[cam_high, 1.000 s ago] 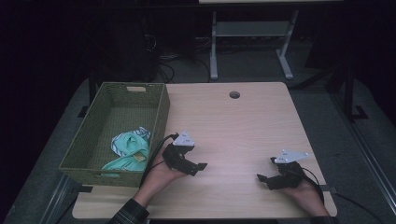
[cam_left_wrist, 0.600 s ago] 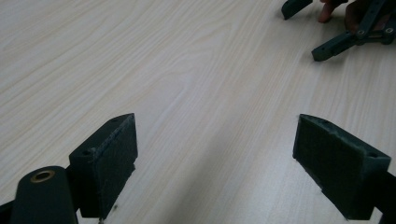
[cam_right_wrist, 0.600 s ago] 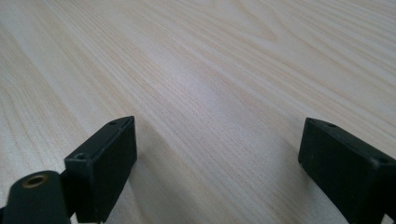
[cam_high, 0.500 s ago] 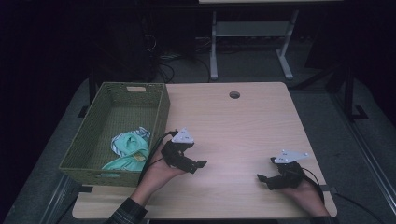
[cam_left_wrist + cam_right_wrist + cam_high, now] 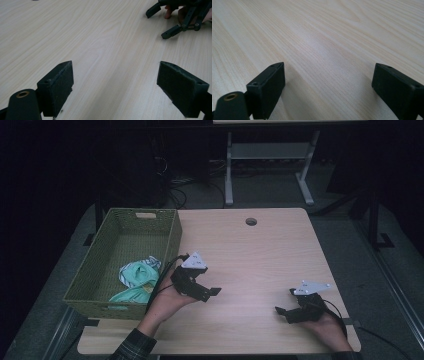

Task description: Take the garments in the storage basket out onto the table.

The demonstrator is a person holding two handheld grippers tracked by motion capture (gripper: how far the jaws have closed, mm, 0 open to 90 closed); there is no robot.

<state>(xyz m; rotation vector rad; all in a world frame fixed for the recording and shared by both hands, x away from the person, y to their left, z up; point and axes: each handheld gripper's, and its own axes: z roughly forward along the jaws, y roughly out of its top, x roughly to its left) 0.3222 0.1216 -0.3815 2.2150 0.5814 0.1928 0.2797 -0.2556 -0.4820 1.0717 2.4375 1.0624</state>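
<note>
— Where are my tongs?

— I see my left gripper (image 5: 209, 292) low over the table (image 5: 260, 255), just right of the basket (image 5: 90, 290), jaws spread wide with nothing between them. My right gripper (image 5: 285, 307) sits at the near right edge, also wide open and empty.

— And the cloth?

— The green cloth (image 5: 136, 279) lies in the basket's near end, close to my left gripper but apart from it.
</note>
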